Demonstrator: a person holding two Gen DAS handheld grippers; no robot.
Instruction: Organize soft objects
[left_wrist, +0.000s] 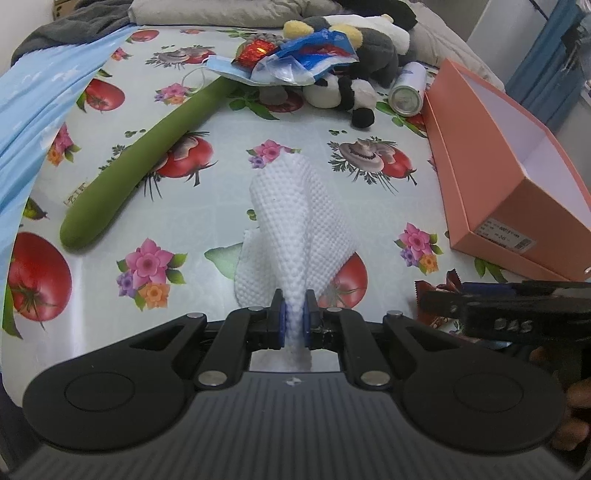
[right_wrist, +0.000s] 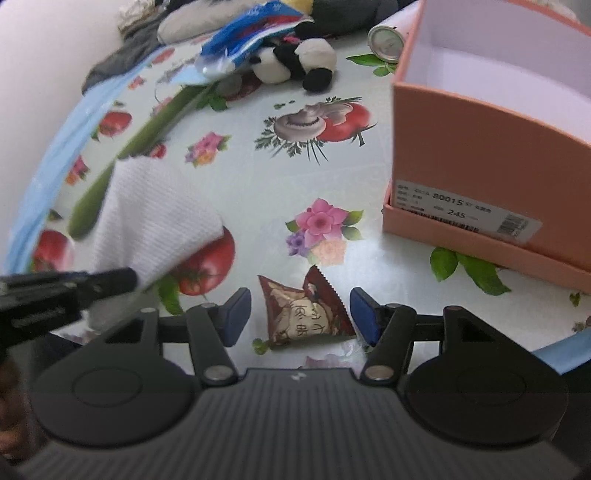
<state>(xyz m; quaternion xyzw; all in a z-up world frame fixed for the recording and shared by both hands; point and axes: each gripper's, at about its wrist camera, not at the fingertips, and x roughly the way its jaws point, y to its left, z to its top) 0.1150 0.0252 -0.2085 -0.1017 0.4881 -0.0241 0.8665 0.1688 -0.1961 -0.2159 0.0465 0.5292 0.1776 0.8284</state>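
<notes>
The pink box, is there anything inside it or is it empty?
Cannot tell for sure. The pink box is open with no lid on, and the white inside walls look bare, but its floor is hidden in both views.

On the table (left_wrist: 229, 177) the cloth (left_wrist: 295, 221) lies mid-front, the long cushion (left_wrist: 147, 158) to its left, the box (left_wrist: 509, 177) right, plush toys (left_wrist: 343, 92) behind.

Tabletop (left_wrist: 229, 162) w/ glossy cloth, tomato, mushroom & flower print. On it: long green soft stick (left_wrist: 147, 162) at left, panda plush (left_wrist: 343, 96) & pile of wrappers (left_wrist: 295, 59) at far edge, can (left_wrist: 406, 88) lying beside open pink box (left_wrist: 480, 177) at right, brown snack packet (right_wrist: 306, 310) near front edge.
</notes>
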